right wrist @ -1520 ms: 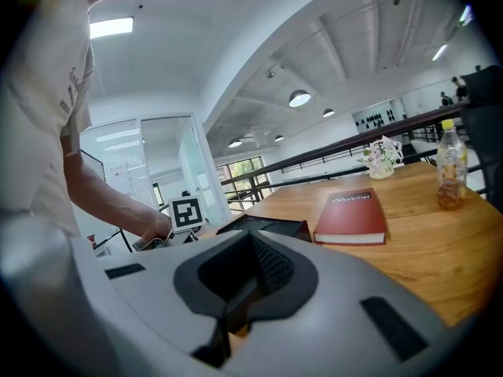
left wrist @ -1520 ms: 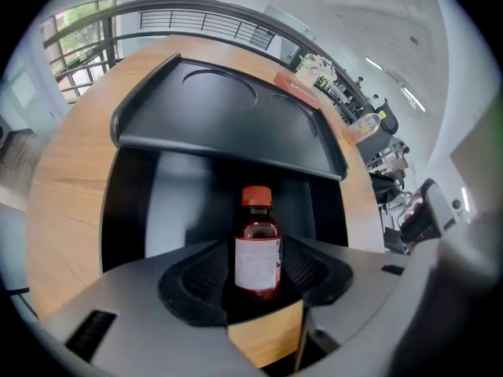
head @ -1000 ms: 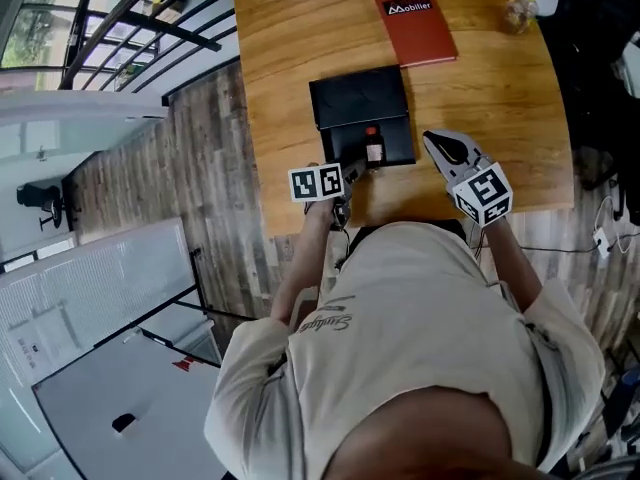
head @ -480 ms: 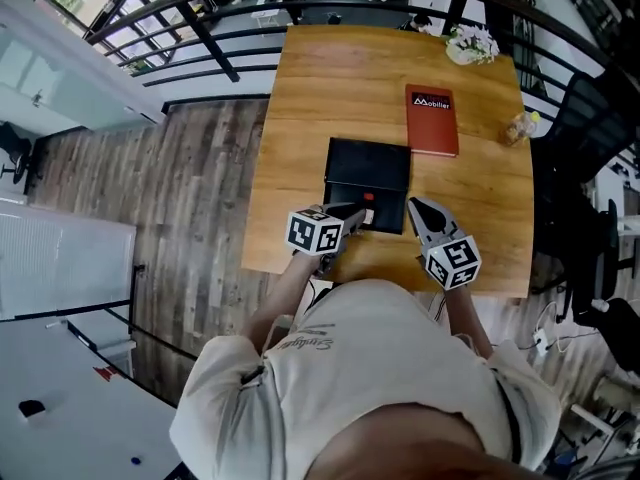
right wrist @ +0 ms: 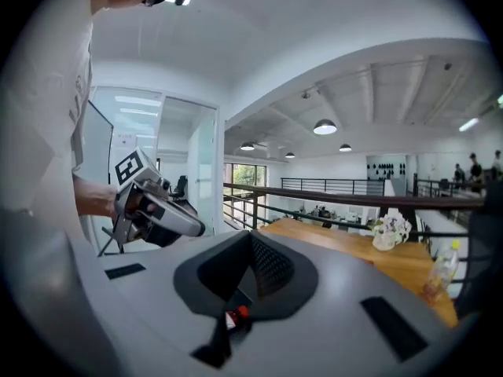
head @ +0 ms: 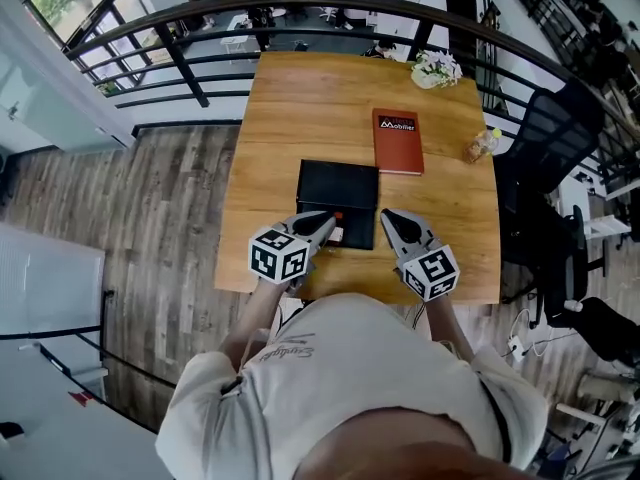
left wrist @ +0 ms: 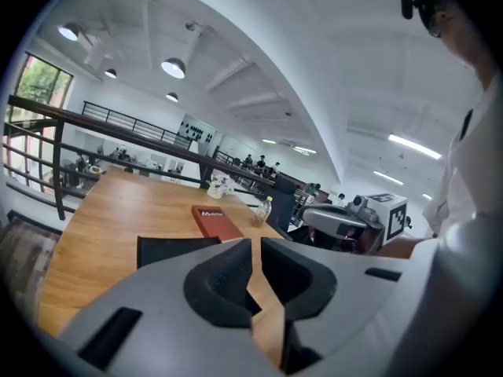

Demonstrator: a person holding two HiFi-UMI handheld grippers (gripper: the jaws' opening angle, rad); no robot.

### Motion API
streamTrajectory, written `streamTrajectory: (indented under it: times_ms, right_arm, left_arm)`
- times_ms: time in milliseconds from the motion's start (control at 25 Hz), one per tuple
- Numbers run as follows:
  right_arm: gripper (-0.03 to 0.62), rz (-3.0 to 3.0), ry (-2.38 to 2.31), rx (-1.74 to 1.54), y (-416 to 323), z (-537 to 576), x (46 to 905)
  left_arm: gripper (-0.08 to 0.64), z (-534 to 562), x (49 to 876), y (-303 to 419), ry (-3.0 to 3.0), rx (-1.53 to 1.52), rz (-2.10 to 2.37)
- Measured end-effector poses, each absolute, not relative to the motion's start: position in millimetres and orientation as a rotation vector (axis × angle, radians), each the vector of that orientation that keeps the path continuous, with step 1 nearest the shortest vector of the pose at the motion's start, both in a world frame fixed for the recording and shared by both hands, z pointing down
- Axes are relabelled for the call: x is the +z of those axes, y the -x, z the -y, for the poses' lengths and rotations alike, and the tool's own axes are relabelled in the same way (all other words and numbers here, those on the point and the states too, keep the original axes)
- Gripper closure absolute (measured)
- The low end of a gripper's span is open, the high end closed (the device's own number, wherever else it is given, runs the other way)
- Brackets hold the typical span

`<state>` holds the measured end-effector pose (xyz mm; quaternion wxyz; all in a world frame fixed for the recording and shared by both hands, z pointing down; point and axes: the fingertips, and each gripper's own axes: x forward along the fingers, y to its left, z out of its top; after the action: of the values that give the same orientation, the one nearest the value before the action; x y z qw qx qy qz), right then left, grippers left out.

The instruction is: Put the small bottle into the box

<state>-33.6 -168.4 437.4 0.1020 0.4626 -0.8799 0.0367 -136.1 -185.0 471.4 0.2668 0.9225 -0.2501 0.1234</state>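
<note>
The small bottle (head: 337,228), red-capped with a pale label, is in the near half of the open black box (head: 338,190) on the wooden table (head: 300,118). My left gripper (head: 327,221) hovers at the box's near left corner, just beside the bottle, its jaws shut with nothing between them. In the left gripper view the left gripper (left wrist: 255,246) shows only a thin slit over the box (left wrist: 173,250). My right gripper (head: 384,216) is at the box's near right corner, shut and empty. Below the right gripper (right wrist: 250,238) the bottle (right wrist: 234,317) peeks through the gap.
A red book (head: 398,141) lies beyond the box. A plastic bottle (head: 480,146) and a flower pot (head: 432,70) stand at the table's far right. A black railing (head: 200,28) runs behind the table and a dark chair (head: 540,138) stands at its right side.
The head view has pulled back and shows more of the table. Both grippers stay at the box's near edge. The bottle remains in the box.
</note>
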Motion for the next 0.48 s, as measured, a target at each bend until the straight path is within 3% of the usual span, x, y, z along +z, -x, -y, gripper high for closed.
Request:
streamTrajectory:
  times_ms: [480]
  right_arm:
    - [0.597, 2.652, -1.441, 0.049, 28.2, 174.1, 389.3]
  left_arm:
    - [0.518, 227.8, 402.1, 116.9, -2.644, 0.172, 0.679]
